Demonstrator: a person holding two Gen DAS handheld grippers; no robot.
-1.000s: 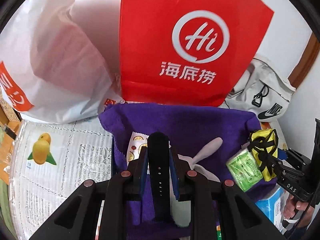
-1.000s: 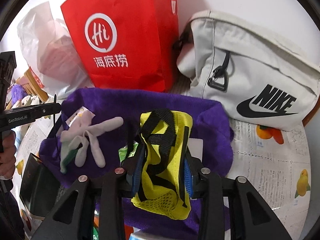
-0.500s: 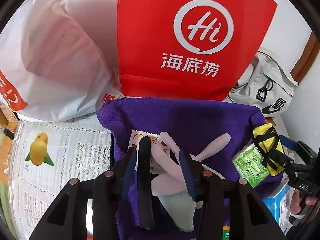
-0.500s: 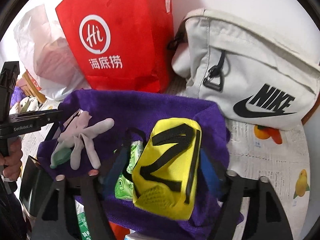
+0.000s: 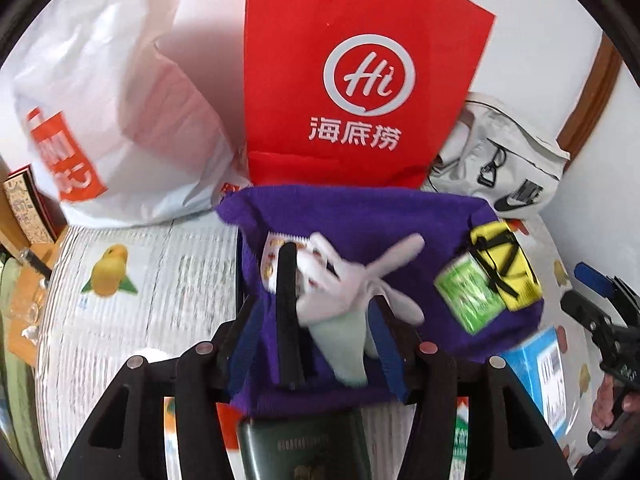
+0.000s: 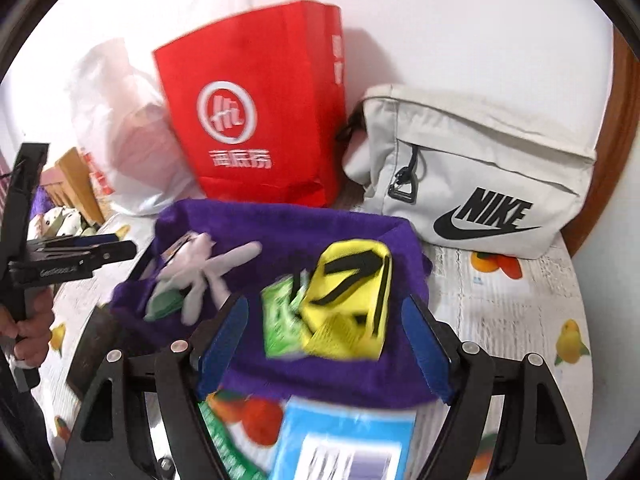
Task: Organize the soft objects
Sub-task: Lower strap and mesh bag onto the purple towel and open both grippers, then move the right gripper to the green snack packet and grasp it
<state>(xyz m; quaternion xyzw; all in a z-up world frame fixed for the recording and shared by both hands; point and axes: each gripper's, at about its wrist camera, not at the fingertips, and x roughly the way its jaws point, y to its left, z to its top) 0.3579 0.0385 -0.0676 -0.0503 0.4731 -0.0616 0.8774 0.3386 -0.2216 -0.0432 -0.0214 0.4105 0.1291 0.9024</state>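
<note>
A purple towel (image 5: 360,216) (image 6: 280,224) is spread on the table with soft things on it. A black strap (image 5: 288,312) and a white glove (image 5: 352,296) (image 6: 208,272) lie on it between the blue pads of my left gripper (image 5: 314,304) (image 6: 120,245). Its jaws are opening and the pads touch neither thing. A yellow mesh pouch (image 6: 352,296) (image 5: 504,264) rests beside a green packet (image 6: 280,320) (image 5: 468,300). My right gripper (image 6: 324,300) (image 5: 580,292) stands wide open just short of the pouch, clear of it.
A red paper bag (image 5: 360,80), a white plastic bag (image 5: 120,120) and a white Nike bag (image 6: 480,200) stand behind the towel against the wall. A blue box (image 6: 344,440) and a dark green booklet (image 5: 304,448) lie at the towel's near edge. A fruit-print cloth covers the table (image 5: 120,300).
My left gripper let go of the black strap and my right let go of the yellow pouch. Both opened and drew back and upward, and the things stay on the towel.
</note>
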